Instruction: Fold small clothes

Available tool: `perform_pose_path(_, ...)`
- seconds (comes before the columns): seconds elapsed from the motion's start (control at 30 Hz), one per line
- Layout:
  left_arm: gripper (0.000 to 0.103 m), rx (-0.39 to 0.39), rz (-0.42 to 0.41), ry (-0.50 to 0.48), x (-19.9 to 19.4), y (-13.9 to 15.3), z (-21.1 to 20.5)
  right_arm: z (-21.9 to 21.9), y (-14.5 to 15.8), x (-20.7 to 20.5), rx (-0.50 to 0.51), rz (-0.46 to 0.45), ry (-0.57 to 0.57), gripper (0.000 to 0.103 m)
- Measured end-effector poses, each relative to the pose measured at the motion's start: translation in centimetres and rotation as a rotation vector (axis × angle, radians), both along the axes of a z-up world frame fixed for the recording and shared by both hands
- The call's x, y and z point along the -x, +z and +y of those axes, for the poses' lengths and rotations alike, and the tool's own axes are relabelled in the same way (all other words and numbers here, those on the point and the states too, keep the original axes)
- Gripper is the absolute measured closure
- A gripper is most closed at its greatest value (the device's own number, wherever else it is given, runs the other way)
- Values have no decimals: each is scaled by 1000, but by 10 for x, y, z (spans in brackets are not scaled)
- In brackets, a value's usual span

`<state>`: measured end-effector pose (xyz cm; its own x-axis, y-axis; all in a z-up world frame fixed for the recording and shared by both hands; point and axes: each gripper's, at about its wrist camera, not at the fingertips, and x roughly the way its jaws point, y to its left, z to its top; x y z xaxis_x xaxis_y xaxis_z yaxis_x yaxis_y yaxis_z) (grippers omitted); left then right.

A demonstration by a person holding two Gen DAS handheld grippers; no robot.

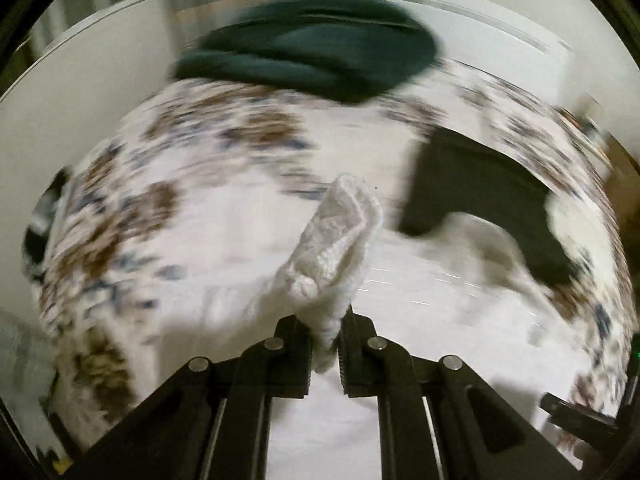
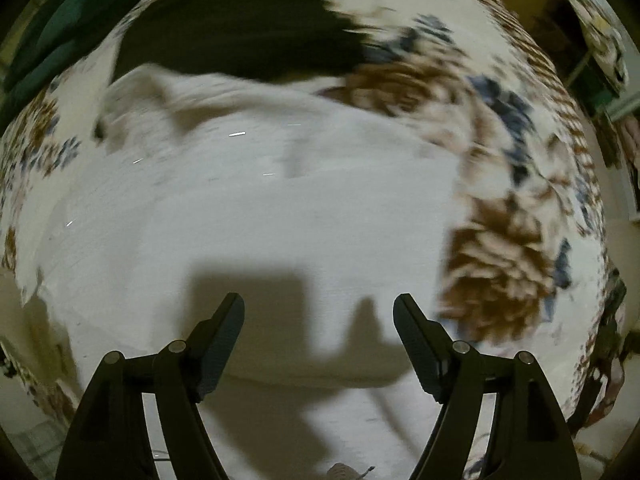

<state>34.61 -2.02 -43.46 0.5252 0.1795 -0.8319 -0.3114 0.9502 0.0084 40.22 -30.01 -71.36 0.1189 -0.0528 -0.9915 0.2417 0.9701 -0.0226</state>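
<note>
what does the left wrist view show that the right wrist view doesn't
Only the left wrist view shows the left gripper shut on a white knitted piece that sticks up from between its jaws.

Only the right wrist view shows the right gripper, open with nothing between its jaws, and its shadow on the white garment spread below.

Both show the floral bedcover, the black garment, the dark green garment and that white garment.

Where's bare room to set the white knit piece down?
Freest: the white garment under the open right gripper, and floral cover to its left. Crowded: dark green pile and black garment. Left gripper grips the knit piece.
</note>
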Motion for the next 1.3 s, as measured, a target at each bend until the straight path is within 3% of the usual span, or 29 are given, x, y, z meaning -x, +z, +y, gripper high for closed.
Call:
perform_pose_path(0.13,95,9,29,-181,-16,-14,-97,-53,-4,11,-3,19,-74,24)
perform_pose_path(0.23,93,22,52,-265,-17,-19,-145,-86,-6,20,-15,38,-122,24)
perform_pose_path(0.4,81,21,79,-280,-13,-19,-173,-125,-6,31,-87,52,-170,24)
perform_pose_path(0.43,68,13,82,-265,-11,-18,-169,-128,-4,32,-107,47,-176,24)
perform_pose_path(0.47,46,7,84,-252,-8,-17,-161,-130,-2,33,-134,39,-183,24)
perform_pose_path(0.53,22,-17,87,-200,-2,-18,-138,-131,2,31,-186,21,-191,24)
perform_pose_path(0.77,22,-109,130,73,34,-31,-18,-74,-6,-6,-388,-11,-120,24)
perform_pose_path(0.97,22,-163,196,241,59,-45,52,-11,-47,-40,-365,57,-21,24)
perform_pose_path(1.03,22,-168,209,274,66,-48,68,6,-61,-47,-352,88,-2,35)
perform_pose_path(1.1,22,-161,212,292,69,-50,76,18,-58,-46,-281,75,32,97)
perform_pose_path(1.2,22,-147,200,306,71,-48,86,15,-26,-38,-242,-27,23,97)
perform_pose_path(1.3,20,-119,193,301,66,-48,95,-2,0,-29,-224,-60,-34,97)
